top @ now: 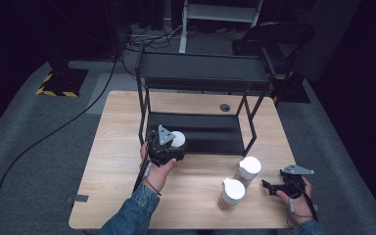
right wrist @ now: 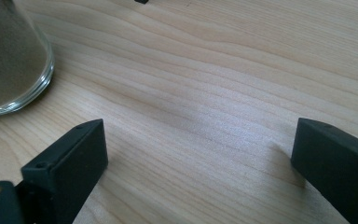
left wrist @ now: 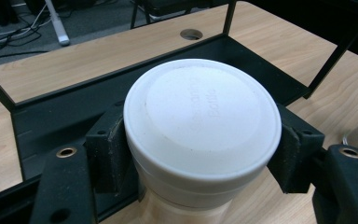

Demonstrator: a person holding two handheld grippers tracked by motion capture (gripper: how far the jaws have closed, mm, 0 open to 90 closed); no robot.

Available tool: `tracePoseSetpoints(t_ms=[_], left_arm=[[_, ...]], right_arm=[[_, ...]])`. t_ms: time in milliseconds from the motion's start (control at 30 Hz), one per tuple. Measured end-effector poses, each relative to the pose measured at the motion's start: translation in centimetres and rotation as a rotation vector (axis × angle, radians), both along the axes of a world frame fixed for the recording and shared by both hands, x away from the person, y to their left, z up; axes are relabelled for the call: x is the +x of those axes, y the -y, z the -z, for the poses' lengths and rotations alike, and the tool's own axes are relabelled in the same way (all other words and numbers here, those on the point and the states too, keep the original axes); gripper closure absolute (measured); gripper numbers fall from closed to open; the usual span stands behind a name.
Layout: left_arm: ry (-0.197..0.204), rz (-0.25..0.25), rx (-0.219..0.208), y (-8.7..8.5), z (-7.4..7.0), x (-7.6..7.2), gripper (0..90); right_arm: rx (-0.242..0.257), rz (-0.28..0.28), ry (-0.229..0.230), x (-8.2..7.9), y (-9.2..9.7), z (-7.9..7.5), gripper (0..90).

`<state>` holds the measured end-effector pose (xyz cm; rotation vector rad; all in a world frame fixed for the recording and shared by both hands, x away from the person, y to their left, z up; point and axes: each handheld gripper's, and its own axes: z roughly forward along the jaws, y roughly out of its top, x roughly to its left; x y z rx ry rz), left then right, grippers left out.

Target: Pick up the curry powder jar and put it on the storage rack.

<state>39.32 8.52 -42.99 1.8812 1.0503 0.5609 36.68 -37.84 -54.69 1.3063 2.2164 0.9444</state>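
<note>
I am clamping my left claw [left wrist: 200, 154] around a white-lidded cup [left wrist: 201, 126], both pads pressing on the sides just under the lid's rim. In the left claw's view the flat lid is facing the camera, with faint raised lettering on it that I cannot read, and the paler body of the cup is showing below it. Beyond the cup this view is giving me the lower shelf of the black rack [left wrist: 42, 116], its thin uprights, and a round cable hole [left wrist: 190, 34] in the tabletop [left wrist: 74, 60] behind.

From the high view the cup [top: 178, 139] is sitting in my left claw [top: 169, 147] at the front left corner of the rack [top: 200, 132], near the middle of the tabletop [top: 112, 161]. My left hand [top: 157, 169] is wrapping the claw's body from below, my denim sleeve [top: 132, 213] is coming in from the tabletop's near edge, and the grey plate is facing up.

Two more lidded cups are standing toward the near right corner, one [top: 231, 193] nearer the edge and one [top: 247, 170] just behind it.

My right claw [top: 269, 186] is lying low near the right edge, pointing left at those cups, with my right hand [top: 296, 198] behind it. In its own view its jaws are standing wide apart [right wrist: 198, 156] over bare wood with nothing between them, and a glass base [right wrist: 14, 65] is showing at the upper left.
</note>
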Motion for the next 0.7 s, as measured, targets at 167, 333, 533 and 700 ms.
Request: tracePoseSetpoints(t_ms=[167,333,533,700], left_arm=[[-0.001,0.000,-0.012,-0.3,-0.6,0.4,32.7],[0.010,0.000,-0.009,-0.4,-1.4,0.7,32.8],[0.010,0.009,-0.028,-0.9,-2.0,1.1,32.8],[0.017,0.009,-0.016,-0.9,-2.5,1.6,32.8]], right_arm=[[0.000,0.000,0.000,0.0,0.0,0.0,3.5],[0.000,0.000,0.000,0.0,0.0,0.0,3.5],[0.000,0.000,0.000,0.0,0.0,0.0,3.4],[0.000,0.000,0.000,0.0,0.0,0.0,3.4]])
